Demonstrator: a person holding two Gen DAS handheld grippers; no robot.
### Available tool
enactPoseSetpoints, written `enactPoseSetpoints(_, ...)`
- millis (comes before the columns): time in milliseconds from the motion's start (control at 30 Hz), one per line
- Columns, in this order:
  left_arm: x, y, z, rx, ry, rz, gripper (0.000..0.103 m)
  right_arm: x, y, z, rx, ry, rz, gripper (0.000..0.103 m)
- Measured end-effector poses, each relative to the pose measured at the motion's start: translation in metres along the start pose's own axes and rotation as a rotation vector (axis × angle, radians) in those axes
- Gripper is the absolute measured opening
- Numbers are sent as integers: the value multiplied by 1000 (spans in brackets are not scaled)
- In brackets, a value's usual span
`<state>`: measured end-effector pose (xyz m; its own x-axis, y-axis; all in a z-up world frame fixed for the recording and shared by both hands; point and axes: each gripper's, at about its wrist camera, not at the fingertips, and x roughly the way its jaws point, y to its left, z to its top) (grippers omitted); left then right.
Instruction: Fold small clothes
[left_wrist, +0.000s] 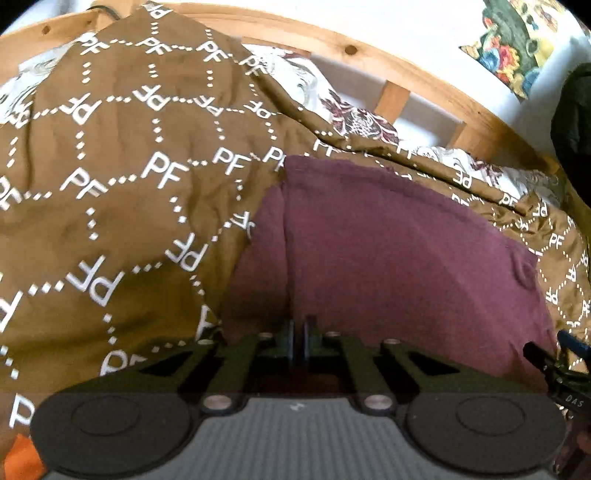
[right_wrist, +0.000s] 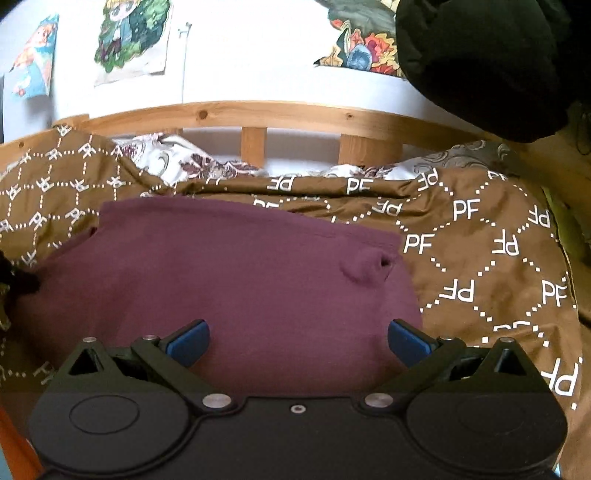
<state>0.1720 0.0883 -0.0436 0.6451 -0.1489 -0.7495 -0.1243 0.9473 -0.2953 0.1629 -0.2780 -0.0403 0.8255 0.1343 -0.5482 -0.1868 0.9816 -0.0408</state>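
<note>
Maroon garment (right_wrist: 221, 280) on the brown PF-print bedspread (right_wrist: 480, 258)
Left tongs (left_wrist: 299, 332) pinched together on the garment's near edge — right tongs (right_wrist: 298, 341) spread apart above it.

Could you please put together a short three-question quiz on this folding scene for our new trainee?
1. True or false: the right tongs stand open above the maroon garment.
2. The left tongs are: A) wide open, B) closed.
3. What letters are printed on the brown bedspread?

Key: 1 true; 2 B; 3 PF.
</note>
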Motion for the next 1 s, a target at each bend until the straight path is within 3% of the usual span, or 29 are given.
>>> enactPoseSetpoints(233, 2, -10, 3, 78, 12, 7, 7, 6, -6, -5, 43, 27, 20, 102)
enactPoseSetpoints(333, -1, -14, 3, 100, -3, 24, 18, 5, -4, -5, 44, 21, 32, 102)
enactPoseSetpoints(367, -2, -14, 3, 103, -6, 26, 29, 5, -3, -5, 44, 19, 36, 102)
enactPoseSetpoints(467, -9, -11, 8, 112, -45, 45, 84, 4, 1, -6, 33, 12, 50, 102)
enactPoseSetpoints(500, -11, -10, 10, 116, -64, 52, 91, 4, 3, -6, 27, 9, 56, 102)
enactPoseSetpoints(567, -14, -7, 18, 125, -100, 52, 93, 4, 8, -7, 13, 6, 70, 102)
enactPoseSetpoints(600, -13, -6, 22, 126, -102, 46, 98, 4, 10, -8, 6, 6, 75, 102)
enactPoseSetpoints(767, 0, 0, 34, 110, -89, 21, 101, 2, 20, -11, -35, -1, 77, 102)
enactPoseSetpoints(1000, 34, 4, 29, 133, 8, 17, 100, 3, 41, -2, -2, 10, 46, 102)
